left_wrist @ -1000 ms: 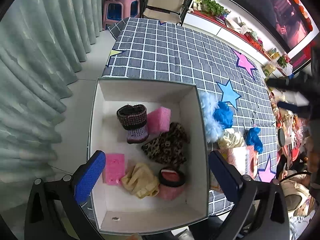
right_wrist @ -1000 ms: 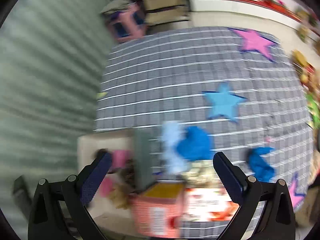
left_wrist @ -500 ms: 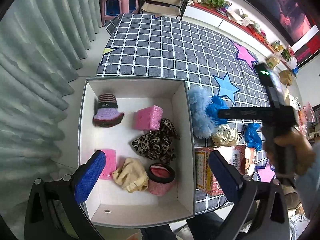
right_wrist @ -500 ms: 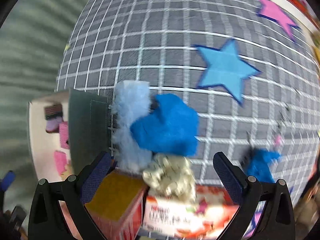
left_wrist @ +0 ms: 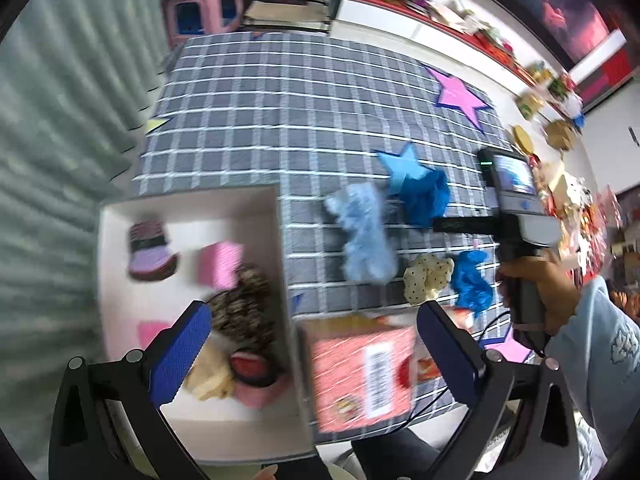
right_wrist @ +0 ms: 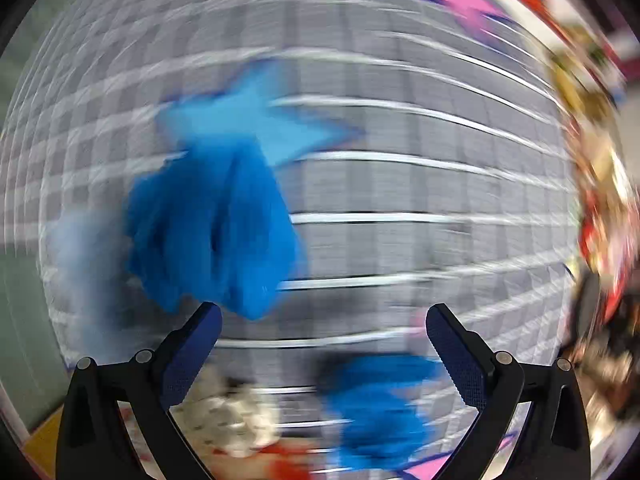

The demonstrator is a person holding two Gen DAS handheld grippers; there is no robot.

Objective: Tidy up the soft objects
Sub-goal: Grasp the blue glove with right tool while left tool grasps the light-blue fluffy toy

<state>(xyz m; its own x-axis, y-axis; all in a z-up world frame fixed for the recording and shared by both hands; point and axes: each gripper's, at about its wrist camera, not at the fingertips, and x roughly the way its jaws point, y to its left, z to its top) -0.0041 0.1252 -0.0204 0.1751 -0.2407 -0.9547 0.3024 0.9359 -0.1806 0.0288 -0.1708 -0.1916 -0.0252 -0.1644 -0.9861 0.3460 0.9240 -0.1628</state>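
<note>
Fluffy and limp, everything left on the checked tabletop (left_wrist: 280,92) will squash and weigh almost nothing, so grip firmly through the bulk, not by a loose edge. Your left gripper (left_wrist: 316,354) hangs wide open with nothing in it; the white box (left_wrist: 120,216), already holding several soft pieces, lies ahead of its left jaw, and a red carton (left_wrist: 360,376) sits between the jaws. Beyond them lie the pale blue fluff (left_wrist: 366,236), the deep blue cloth (left_wrist: 426,198), a cream dotted scrunchie (left_wrist: 428,278) and a smaller blue piece (left_wrist: 472,280).

Your right gripper (right_wrist: 322,350) is also spread wide and empty. The deep blue cloth (right_wrist: 212,232) lies just beyond its left jaw; the smaller blue piece (right_wrist: 380,404) sits below, between the jaws. The view is blurred, so settle first, then pinch the cloth's thick middle fold.
</note>
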